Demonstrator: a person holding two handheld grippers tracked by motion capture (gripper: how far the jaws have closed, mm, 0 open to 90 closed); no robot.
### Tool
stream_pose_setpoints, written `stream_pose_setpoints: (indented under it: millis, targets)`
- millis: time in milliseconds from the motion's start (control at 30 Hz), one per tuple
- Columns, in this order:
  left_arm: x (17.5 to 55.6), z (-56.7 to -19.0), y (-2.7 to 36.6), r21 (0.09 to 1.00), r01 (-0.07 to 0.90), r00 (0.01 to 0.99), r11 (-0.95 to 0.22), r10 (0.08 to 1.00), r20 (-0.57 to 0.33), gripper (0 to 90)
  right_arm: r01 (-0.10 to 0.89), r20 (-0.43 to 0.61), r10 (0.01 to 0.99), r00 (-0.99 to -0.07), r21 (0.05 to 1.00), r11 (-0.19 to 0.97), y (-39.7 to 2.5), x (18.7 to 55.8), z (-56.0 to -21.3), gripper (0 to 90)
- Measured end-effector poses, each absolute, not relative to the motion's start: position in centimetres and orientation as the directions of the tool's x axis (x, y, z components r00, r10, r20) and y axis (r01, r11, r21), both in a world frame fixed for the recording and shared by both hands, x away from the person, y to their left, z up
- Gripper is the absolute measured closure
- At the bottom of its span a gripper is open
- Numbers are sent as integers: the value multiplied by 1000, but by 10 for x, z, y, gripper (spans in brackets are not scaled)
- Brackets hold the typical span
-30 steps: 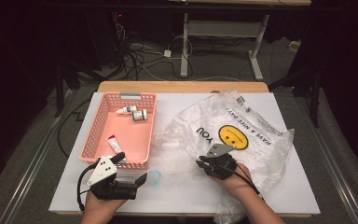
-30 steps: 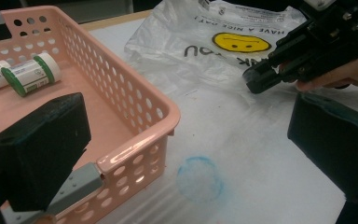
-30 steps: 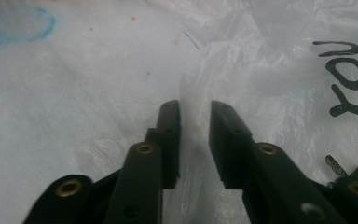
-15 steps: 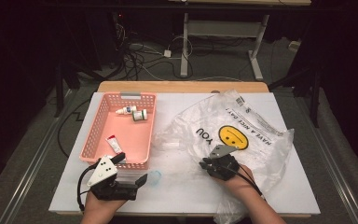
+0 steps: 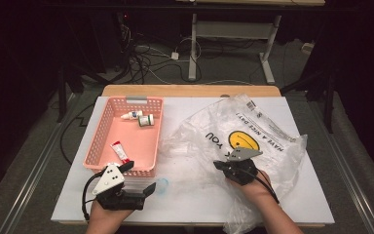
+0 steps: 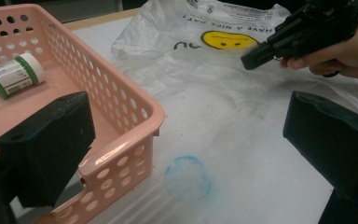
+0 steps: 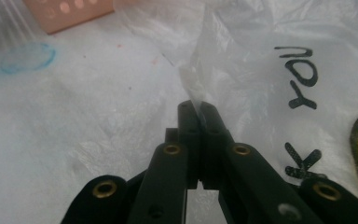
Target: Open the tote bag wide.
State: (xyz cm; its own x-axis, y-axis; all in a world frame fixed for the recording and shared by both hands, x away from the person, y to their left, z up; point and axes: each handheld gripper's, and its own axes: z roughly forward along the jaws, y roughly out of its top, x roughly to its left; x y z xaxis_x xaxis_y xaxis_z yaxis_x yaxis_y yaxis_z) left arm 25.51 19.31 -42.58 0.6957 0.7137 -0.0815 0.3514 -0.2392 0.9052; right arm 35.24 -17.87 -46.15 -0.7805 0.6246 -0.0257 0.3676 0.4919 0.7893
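Two grippers work near the pink basket [image 5: 126,134]: the left gripper [image 6: 186,135], held low and level just beside its near corner, gapes wide and empty, while the right gripper [image 7: 196,108], well off to the basket's right, pinches a fold of the clear plastic bag [image 5: 243,131].

My left gripper [image 5: 139,187] is black, with a pale grey three-cornered plate [image 5: 108,178] on top, dotted with small dark holes, and a black cable [image 5: 84,195] looping from its side. Seen from its own camera, its jaws are two blocky, matte black pads with worn edges. My right gripper [image 5: 217,165] is black too, under a darker grey plate [image 5: 243,154], with a thin black cable [image 5: 268,187] trailing over my wrist. Its linkage arms carry brass-ringed rivets [image 7: 172,149] and one silver screw [image 7: 285,210]. My forearms are bare, without sleeves.
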Motion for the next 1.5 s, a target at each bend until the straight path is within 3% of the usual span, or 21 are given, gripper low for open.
stream_pose_setpoints:
  millis: [333,533,667,733,833,900,1200,1500]
  targets:
    - [256,-426,186,906,350,723,-240,684,-99,52,301,-10,647,-762,879,369,-201,349,-423,900]
    - [255,-423,175,917,324,774,-234,623,-115,175,296,-13,664,-747,888,351,-205,352,-408,900]
    - [254,-426,154,921,322,817,-220,556,-153,351,279,-26,673,-739,898,341,-206,353,-399,900]
    - [259,-428,133,903,348,835,-253,522,-175,505,273,-24,675,-738,903,331,-206,351,-398,900]
    - [273,-433,96,883,323,853,-341,509,-116,789,273,-23,674,-738,904,329,-205,351,-401,900]
    - [292,-439,71,876,346,847,-335,514,-138,882,277,-20,677,-736,903,328,-205,352,-403,900]
    - [371,-462,-23,785,370,842,-497,537,-56,883,283,13,698,-716,919,273,-213,359,-403,900]
    - [385,-476,-21,680,397,830,-616,557,20,883,251,15,730,-683,944,215,-231,367,-381,900]
